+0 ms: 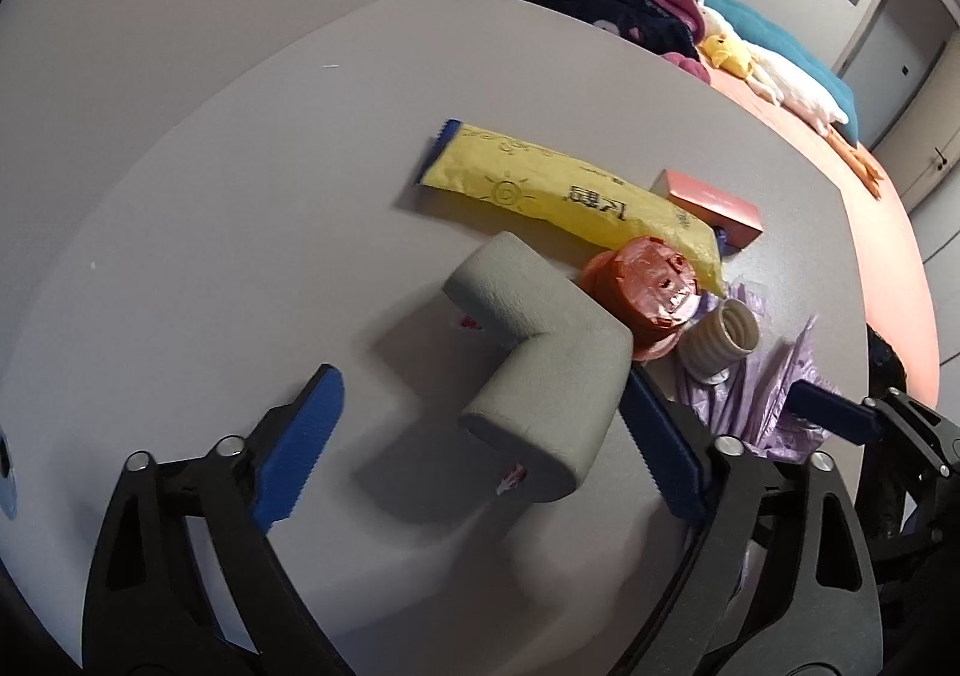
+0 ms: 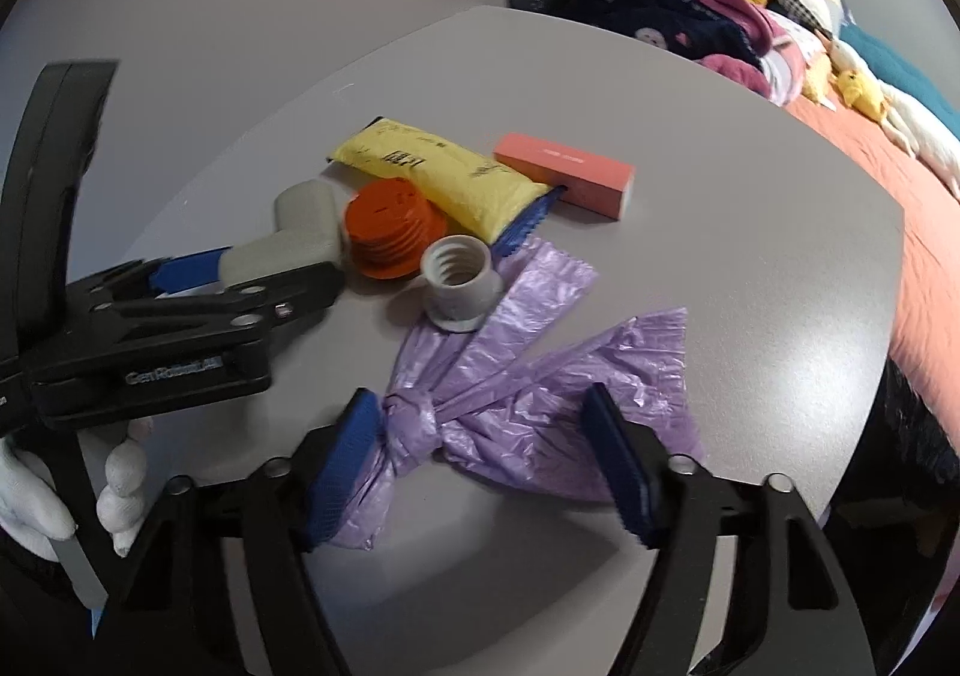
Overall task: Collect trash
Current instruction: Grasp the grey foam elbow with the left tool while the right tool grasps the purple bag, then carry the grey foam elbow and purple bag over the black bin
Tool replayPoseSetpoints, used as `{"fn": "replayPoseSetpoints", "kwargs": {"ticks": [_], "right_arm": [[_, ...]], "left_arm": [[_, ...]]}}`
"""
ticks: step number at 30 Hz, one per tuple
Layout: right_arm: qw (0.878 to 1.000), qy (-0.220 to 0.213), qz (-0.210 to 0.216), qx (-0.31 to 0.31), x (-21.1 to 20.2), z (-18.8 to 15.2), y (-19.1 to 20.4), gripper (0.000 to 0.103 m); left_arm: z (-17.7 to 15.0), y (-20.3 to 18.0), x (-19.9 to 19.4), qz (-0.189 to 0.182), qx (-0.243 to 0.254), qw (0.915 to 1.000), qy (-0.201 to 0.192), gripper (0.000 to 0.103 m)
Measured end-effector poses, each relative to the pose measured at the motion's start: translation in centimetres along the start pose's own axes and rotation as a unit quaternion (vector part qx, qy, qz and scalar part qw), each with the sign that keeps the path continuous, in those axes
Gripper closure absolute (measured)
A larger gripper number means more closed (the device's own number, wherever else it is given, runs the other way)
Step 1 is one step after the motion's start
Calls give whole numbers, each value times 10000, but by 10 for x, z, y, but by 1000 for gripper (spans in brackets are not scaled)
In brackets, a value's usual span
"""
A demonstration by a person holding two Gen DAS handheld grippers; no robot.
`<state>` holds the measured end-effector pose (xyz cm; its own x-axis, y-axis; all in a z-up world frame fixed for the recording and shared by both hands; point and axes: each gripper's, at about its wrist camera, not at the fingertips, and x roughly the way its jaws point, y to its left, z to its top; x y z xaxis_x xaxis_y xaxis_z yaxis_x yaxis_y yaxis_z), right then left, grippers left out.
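The foam elbow (image 1: 540, 376) is a grey, L-shaped piece, and it looks very light and soft, so it should give a little under pressure and not slip on the toothed blue pads. The best place to hold it seems to be the near leg, across its round sides. The left tongs (image 1: 480, 454) are released: the right pad is at, or touching, the side of this leg, while the left pad is well apart from it, with bare bench (image 1: 210, 256) between. In the right wrist view the elbow seems to sit at the tip of these tongs, but contact cannot be confirmed.

The purple bag (image 2: 528, 394) is thin plastic film, knotted, limp and probably slippery. The knot is the firmest part to take. It lies flat on the bench between the pads of the right tongs (image 2: 486, 460), which are also released; the knot is just beside the left pad.

Behind the elbow are the orange lid (image 1: 648, 286), the ribbed white piece (image 1: 720, 340), the yellow pouch (image 1: 558, 190) and the pink box (image 1: 714, 208), all close together. The box looks stiff, and the pouch soft.
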<state>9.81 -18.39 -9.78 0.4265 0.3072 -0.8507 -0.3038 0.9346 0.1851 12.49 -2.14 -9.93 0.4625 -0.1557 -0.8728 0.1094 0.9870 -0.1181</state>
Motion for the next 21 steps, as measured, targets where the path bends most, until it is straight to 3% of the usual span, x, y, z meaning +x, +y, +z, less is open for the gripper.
{"fn": "replayPoseSetpoints", "kwargs": {"ticks": [2,4,8,13,21], "right_arm": [[10000,10,92,-32,0,0,2,51],[9996,40,263,2,1,1,1,59],[9975,140,664,193,3,2,-2,78],[9962,124,835,228,-3,2,-2,85],[9931,-132,1120,319,-31,7,-2,85]], "left_arm": [[1,-5,1,106,127,9999,-14,23],[1,-9,2,321,249,9992,-54,37],[3,-4,0,253,174,9994,-131,56],[0,4,-6,183,27,9997,-175,57],[-2,9,-33,172,-164,9991,-356,57]]}}
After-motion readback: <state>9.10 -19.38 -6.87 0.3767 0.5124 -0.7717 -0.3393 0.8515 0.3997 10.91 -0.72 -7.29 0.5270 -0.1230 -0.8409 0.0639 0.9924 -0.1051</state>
